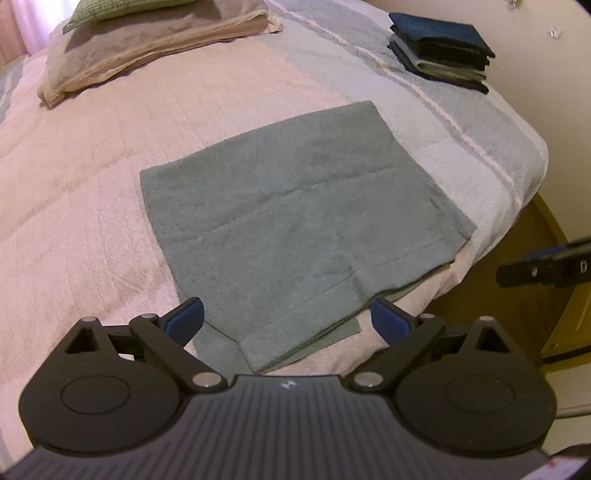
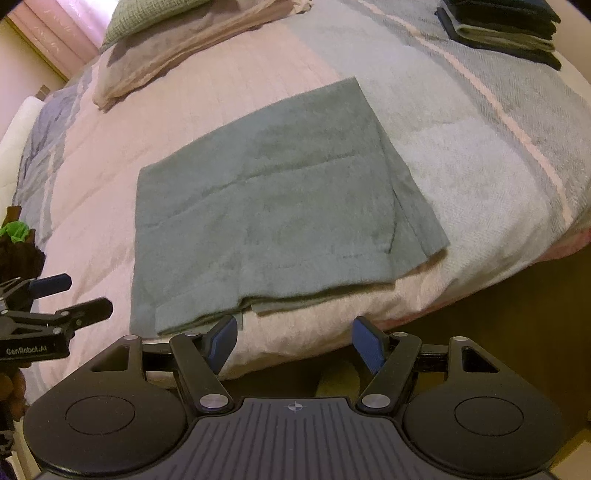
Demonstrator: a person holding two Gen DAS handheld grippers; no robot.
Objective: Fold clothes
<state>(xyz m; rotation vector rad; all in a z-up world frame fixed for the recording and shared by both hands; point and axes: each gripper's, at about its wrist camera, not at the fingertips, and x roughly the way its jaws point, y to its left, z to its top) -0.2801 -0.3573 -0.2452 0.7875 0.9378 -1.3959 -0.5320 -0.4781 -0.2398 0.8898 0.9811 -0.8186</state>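
A grey-green cloth [image 1: 295,221] lies folded flat on the pink bed [image 1: 81,206], its layered edges toward me. In the left wrist view my left gripper [image 1: 288,317] hovers open over the cloth's near edge, nothing between its blue pads. The right wrist view shows the same cloth [image 2: 269,206], and my right gripper [image 2: 295,343] open just off the cloth's near right edge, over the mattress side. The left gripper [image 2: 77,295] shows at the left of the right wrist view, and the right gripper's fingers [image 1: 532,271] at the right of the left wrist view.
A stack of dark folded clothes [image 1: 443,48] sits at the bed's far right corner. Beige folded bedding [image 1: 147,48] with a green pillow [image 1: 110,11] lies at the far left. The bed edge [image 1: 517,206] drops to a wooden floor [image 1: 517,310] on the right.
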